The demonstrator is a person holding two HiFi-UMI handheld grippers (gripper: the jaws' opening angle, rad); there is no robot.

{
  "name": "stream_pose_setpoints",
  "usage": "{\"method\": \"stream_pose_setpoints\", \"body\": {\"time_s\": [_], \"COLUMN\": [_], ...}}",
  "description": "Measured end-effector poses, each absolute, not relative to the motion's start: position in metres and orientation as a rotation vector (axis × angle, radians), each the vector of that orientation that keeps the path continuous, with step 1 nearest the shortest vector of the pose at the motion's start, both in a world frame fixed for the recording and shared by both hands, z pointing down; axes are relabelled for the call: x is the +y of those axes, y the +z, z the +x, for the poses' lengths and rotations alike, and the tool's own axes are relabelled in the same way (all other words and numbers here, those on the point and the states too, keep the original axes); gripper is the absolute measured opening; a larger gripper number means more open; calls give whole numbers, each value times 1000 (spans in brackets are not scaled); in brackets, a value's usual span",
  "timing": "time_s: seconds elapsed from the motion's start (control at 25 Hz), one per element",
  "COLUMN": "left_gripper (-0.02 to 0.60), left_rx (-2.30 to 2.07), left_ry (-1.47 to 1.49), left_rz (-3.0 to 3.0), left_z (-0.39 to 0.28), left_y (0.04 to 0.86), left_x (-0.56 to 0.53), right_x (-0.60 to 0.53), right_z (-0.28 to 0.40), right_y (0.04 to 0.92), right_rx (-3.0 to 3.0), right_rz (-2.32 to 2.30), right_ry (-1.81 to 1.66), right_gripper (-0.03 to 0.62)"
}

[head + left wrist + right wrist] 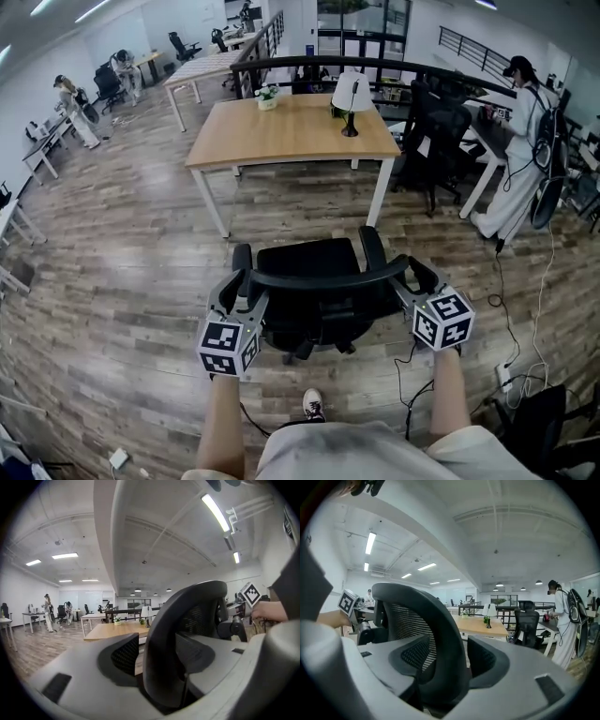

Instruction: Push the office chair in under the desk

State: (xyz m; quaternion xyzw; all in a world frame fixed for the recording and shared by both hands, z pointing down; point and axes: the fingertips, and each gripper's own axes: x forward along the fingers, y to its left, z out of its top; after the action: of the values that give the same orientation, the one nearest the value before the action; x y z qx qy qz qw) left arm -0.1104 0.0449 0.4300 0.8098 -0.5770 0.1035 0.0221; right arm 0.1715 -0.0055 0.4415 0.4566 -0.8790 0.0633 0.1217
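A black mesh office chair (309, 262) stands on the wood floor, a short way in front of the wooden desk (291, 131), with its back towards me. My left gripper (246, 281) straddles the left end of the backrest's top rim (328, 277), and my right gripper (412, 274) straddles the right end. In the left gripper view the left gripper (159, 653) has its jaws wide apart, with the curved rim (187, 620) between them. The right gripper view shows the same for the right gripper (447, 656) and the rim (436, 620). Both are open.
On the desk stand a white lamp (352, 94) and a small plant (268, 97). Another black chair (439, 131) and a standing person (520, 150) are at the right. Cables (511, 328) trail over the floor at the right, near a black bag (539, 427).
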Motion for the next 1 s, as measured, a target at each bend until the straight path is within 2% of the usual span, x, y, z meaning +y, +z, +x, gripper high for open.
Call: {"method": "stream_pose_setpoints", "body": {"time_s": [0.2,0.36,1.0], "left_gripper": [288,256,249], "left_rx": [-1721,-1675,-1676], "left_ry": [277,220,166], "left_rz": [2537,2568,2524], "left_z": [-111,-110,-144], "left_y": [434,436,434], "left_x": [32,23,-42], "right_x": [-24,-31,-84], "right_z": [164,154,123], "right_y": [447,447,446], "right_rx": [-2597,-2642,-2615], "right_rz": [1282,1207,1243], "right_ry": [193,219,155], "right_gripper": [290,229,221]}}
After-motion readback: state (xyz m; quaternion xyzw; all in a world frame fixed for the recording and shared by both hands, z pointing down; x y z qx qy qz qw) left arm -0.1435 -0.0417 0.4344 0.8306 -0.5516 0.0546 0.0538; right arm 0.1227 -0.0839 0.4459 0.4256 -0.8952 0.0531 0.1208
